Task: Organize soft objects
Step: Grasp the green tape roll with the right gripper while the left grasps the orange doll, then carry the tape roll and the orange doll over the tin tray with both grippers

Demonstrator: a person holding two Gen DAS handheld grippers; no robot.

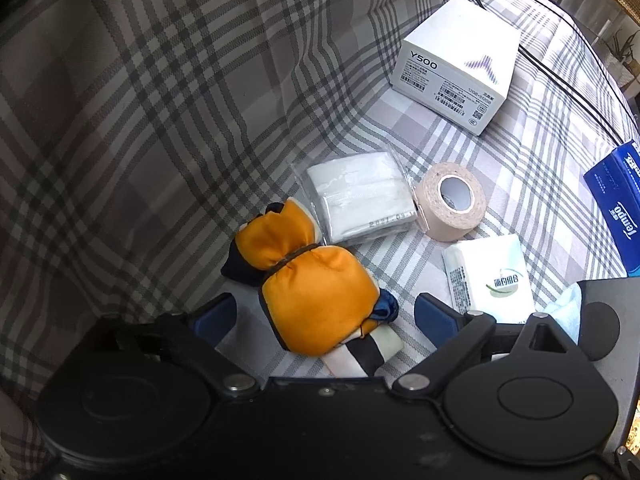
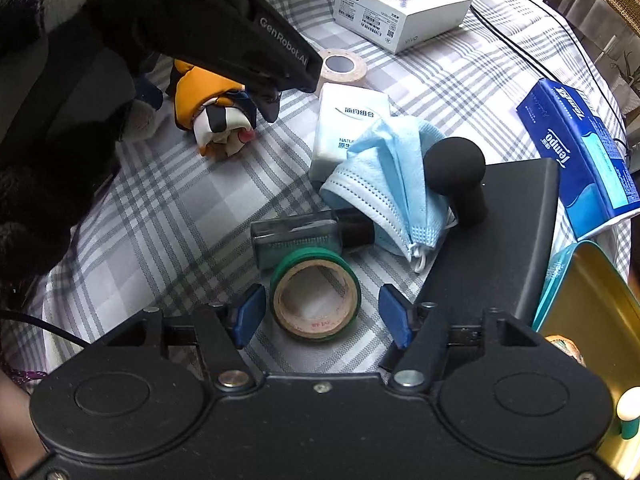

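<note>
A checked cloth (image 1: 400,128) covers the surface; whether it is a bed, sofa or counter is unclear.

Left wrist view: the left tongs (image 1: 324,316) point steeply down, released, their 2 blue pads (image 1: 216,314) wide apart. An orange pouch (image 1: 312,292) tied at the middle lies on the cloth between them, touching neither pad. Just beyond it lies a clear bag of white pads (image 1: 360,204), and touching that bag's right edge stands a beige tape roll (image 1: 450,200). A white tissue pack (image 1: 490,276) lies near the right pad. Farther back sits a white box (image 1: 456,68) marked Y500, with a black cable (image 1: 560,76) beside it. A blue tissue box (image 1: 616,200) shows at the right edge.

Right wrist view: the right tongs (image 2: 320,316) also stand released, with a green tape roll (image 2: 316,296) flat on the cloth between the pads, touching neither. A dark glass bottle (image 2: 296,236) lies on its side just beyond the roll. A crumpled blue face mask (image 2: 384,184) rests against the tissue pack and a black knobbed device (image 2: 456,172). A gold tin (image 2: 588,312) stands open at the right.
</note>
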